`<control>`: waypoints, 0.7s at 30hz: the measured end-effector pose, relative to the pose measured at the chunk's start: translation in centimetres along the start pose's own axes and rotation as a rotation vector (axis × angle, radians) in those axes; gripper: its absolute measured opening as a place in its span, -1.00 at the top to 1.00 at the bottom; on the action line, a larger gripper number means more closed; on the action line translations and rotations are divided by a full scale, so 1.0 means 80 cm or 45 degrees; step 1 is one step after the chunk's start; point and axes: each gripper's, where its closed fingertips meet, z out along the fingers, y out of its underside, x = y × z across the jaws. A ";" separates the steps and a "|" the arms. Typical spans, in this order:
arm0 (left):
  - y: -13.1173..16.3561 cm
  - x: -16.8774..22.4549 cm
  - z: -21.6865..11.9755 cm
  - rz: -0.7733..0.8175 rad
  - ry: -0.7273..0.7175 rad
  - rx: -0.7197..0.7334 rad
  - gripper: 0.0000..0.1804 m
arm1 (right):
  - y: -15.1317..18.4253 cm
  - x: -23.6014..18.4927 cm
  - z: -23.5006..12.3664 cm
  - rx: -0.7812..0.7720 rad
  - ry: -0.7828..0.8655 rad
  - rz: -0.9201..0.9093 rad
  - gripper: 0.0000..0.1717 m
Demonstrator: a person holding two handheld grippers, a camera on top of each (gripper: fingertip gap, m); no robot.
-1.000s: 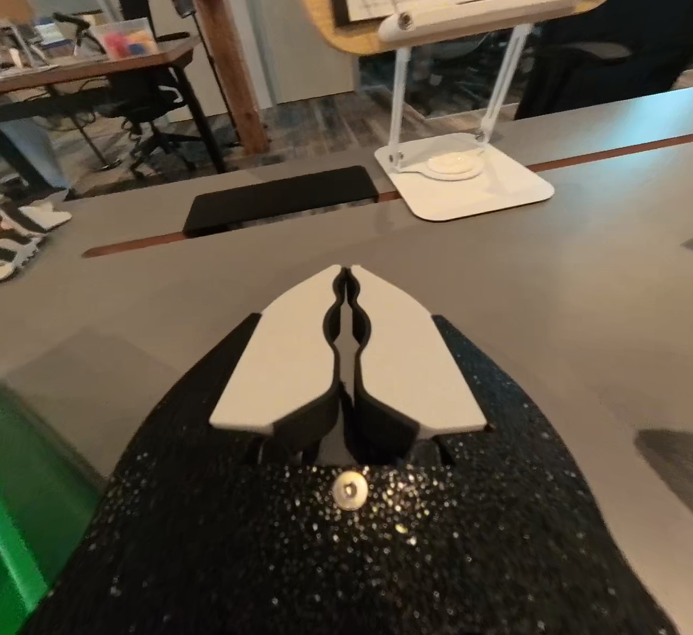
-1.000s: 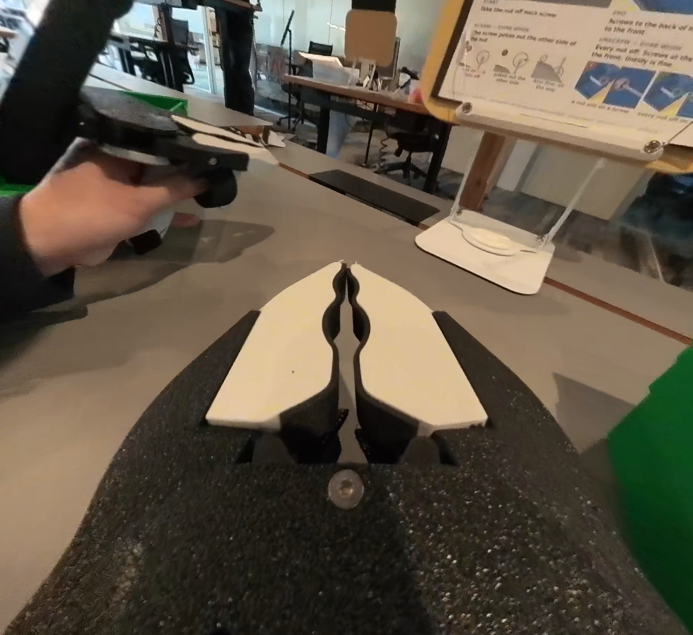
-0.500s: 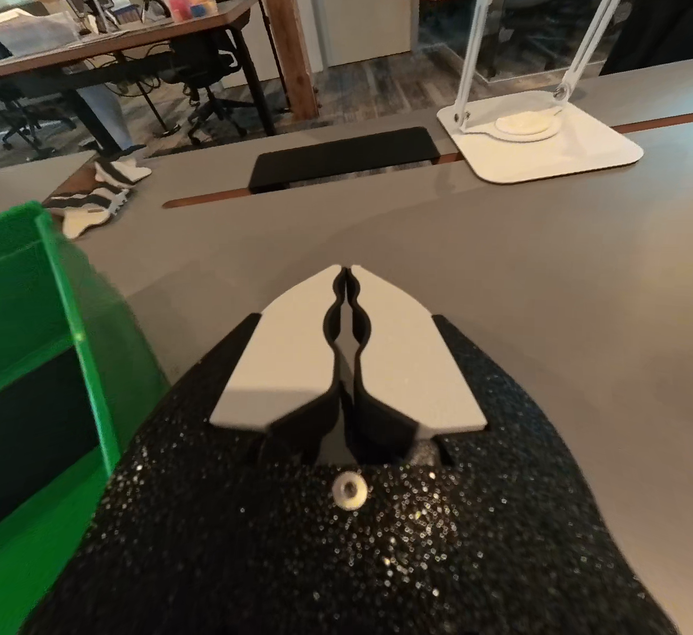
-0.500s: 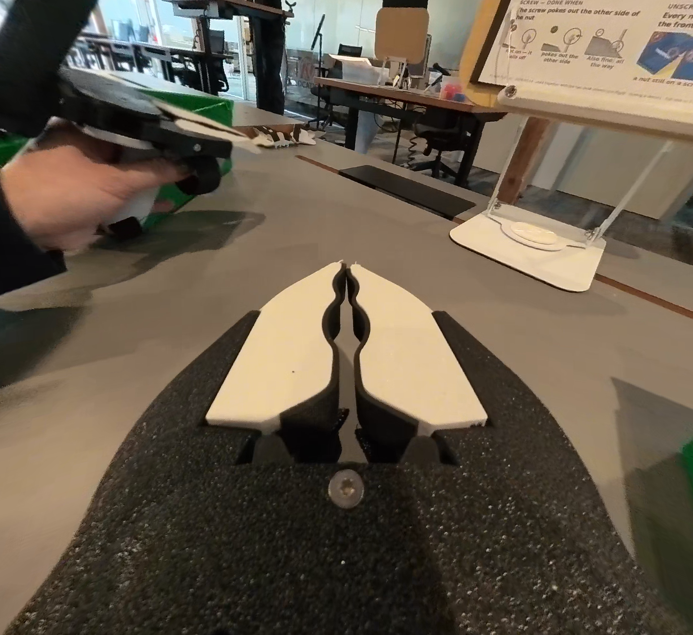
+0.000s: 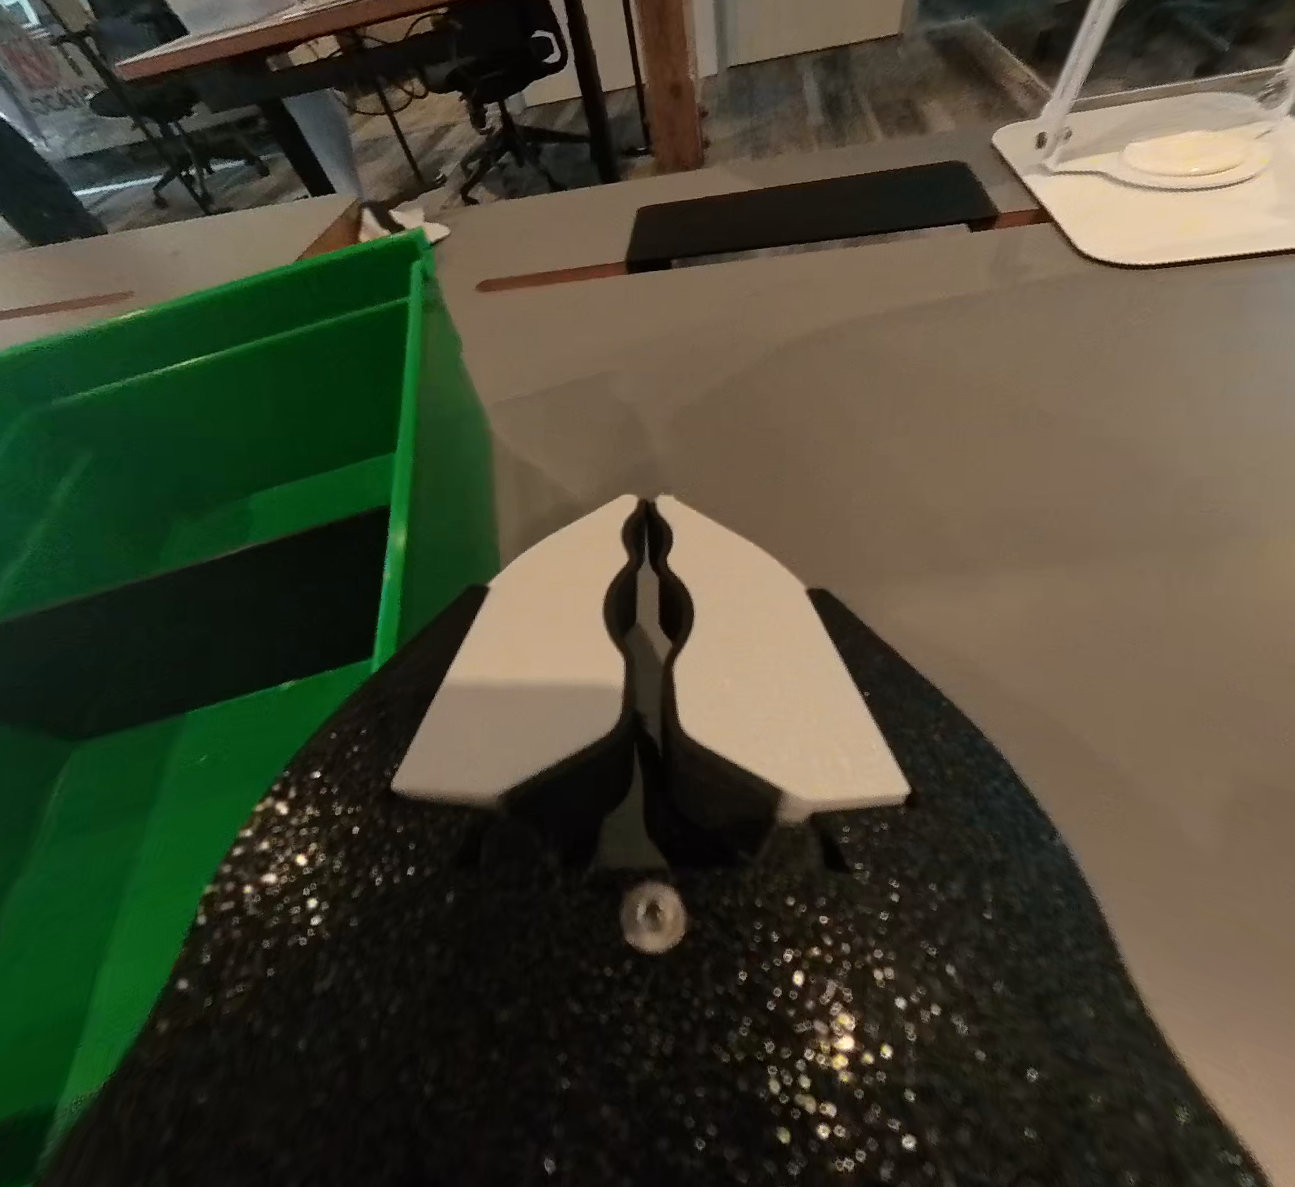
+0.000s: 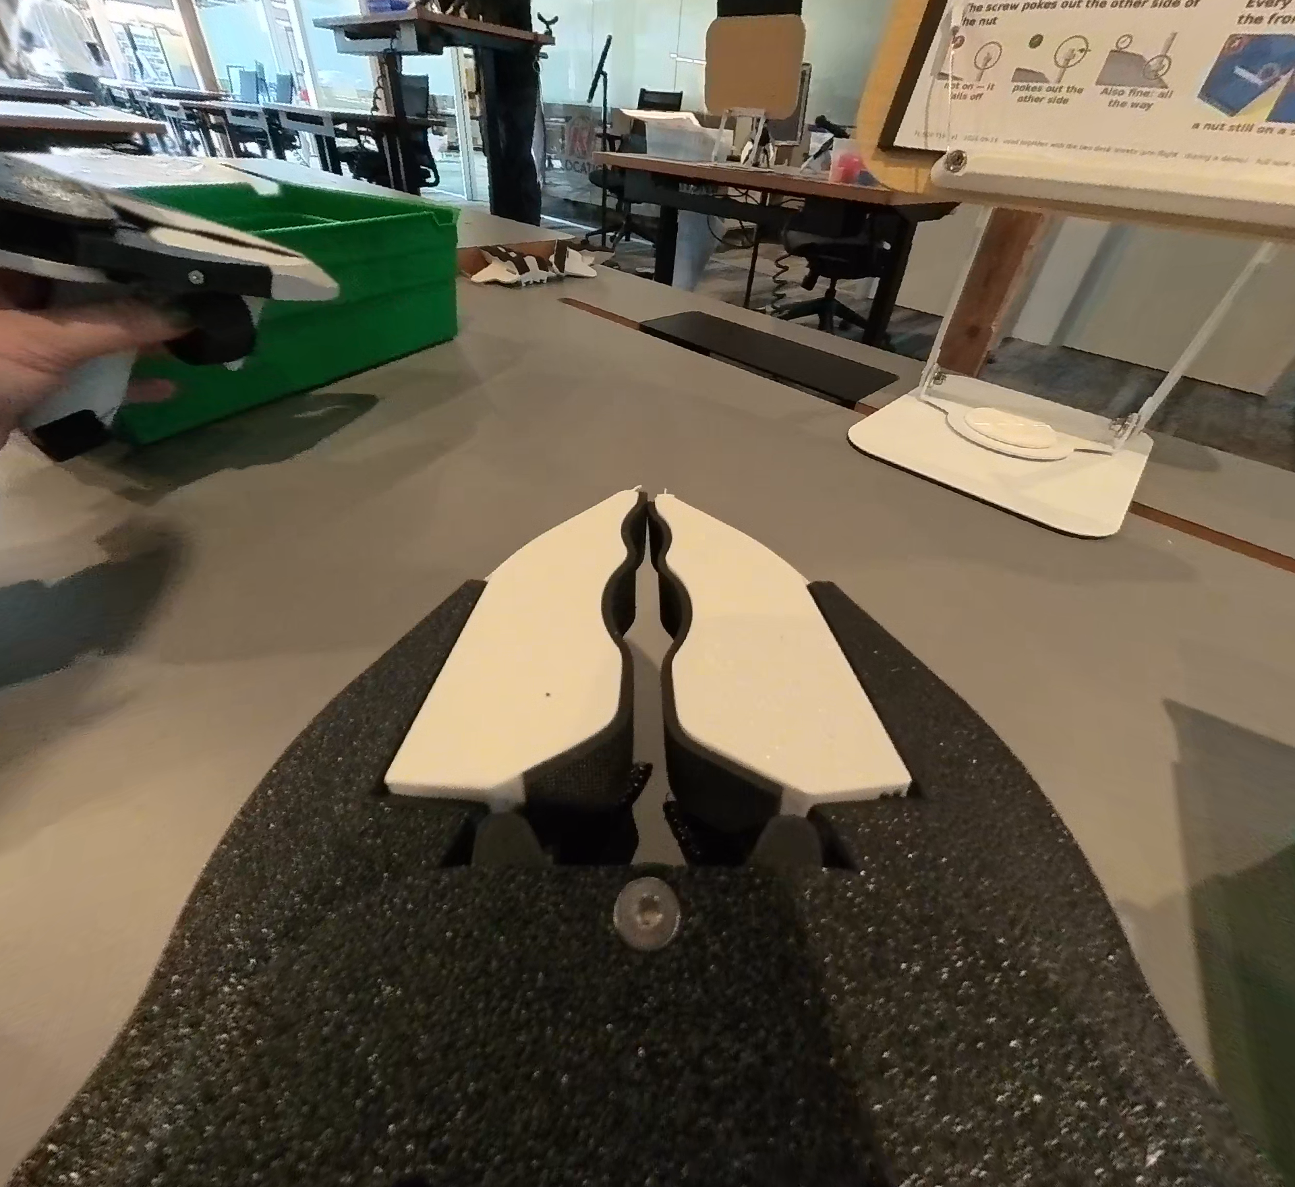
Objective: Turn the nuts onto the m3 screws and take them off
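Note:
My left gripper (image 5: 646,503) is shut with nothing between its white fingers, held above the grey table (image 5: 911,453) just right of a green bin (image 5: 210,424) with dividers. It also shows in the right wrist view (image 6: 308,281), held by a hand in front of the green bin (image 6: 364,284). My right gripper (image 6: 648,495) is shut and empty, over bare table (image 6: 490,453). No screws or nuts show in either view.
A white stand base (image 6: 1009,453) carrying an instruction board (image 6: 1121,32) stands at the back right; it also shows in the left wrist view (image 5: 1156,193). A black pad (image 5: 806,214) lies along the table's centre seam. Desks, chairs and a person (image 6: 490,32) are beyond. About 30 centimetres separates my left fingertips from my right.
Both grippers have swung left, staying shut. The green bin has come into the left wrist view and grown large; the stand has slid to the right edge.

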 end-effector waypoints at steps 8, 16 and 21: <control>0.007 -0.016 -0.022 -0.018 0.024 -0.026 1.00 | 0.001 0.002 0.001 -0.010 -0.026 0.048 1.00; -0.028 0.034 -0.085 0.131 0.441 0.014 1.00 | -0.011 0.000 -0.001 0.073 -0.073 0.049 0.76; -0.062 -0.013 -0.111 0.207 0.372 0.065 1.00 | -0.019 -0.001 0.000 0.135 -0.079 0.048 0.57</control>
